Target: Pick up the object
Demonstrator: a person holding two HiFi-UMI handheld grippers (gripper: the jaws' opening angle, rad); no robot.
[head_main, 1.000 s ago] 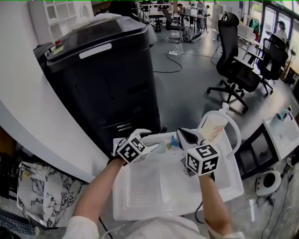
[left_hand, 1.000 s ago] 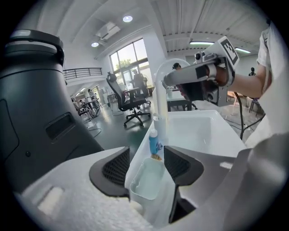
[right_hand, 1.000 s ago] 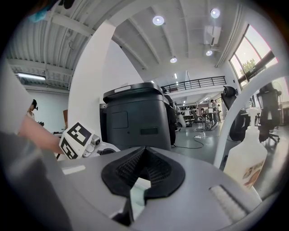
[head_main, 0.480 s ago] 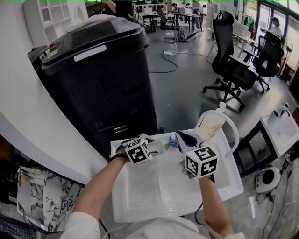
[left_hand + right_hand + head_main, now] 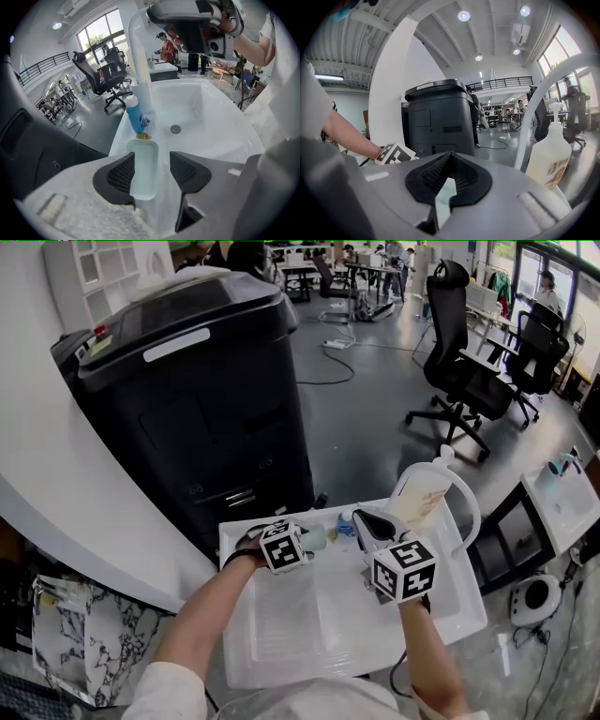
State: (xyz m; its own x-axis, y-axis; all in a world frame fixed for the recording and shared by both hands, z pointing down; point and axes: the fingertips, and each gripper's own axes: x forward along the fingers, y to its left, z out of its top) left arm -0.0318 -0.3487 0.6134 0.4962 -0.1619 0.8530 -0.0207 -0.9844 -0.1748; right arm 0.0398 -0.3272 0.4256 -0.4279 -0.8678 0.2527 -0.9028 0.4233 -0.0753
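Note:
A pale translucent rectangular container (image 5: 143, 168) stands on the back rim of the white sink (image 5: 211, 112); in the head view the container (image 5: 315, 537) shows small beside my left gripper (image 5: 298, 538). The left gripper (image 5: 153, 173) is open with its jaws either side of the container: the left pad (image 5: 119, 176) is against it, the right pad (image 5: 190, 172) stands apart. My right gripper (image 5: 363, 519) hovers over the sink's right half, shut with nothing held; its pads (image 5: 449, 176) meet at the tip.
A blue bottle (image 5: 136, 115) and the white arched faucet (image 5: 140, 61) stand just beyond the container. A white soap dispenser (image 5: 419, 495) sits at the sink's back right. A large black machine (image 5: 197, 381) rises behind; office chairs (image 5: 459, 352) stand farther off.
My left gripper has turned and slid right along the back rim until its jaws sit around the container. The right gripper has hardly moved.

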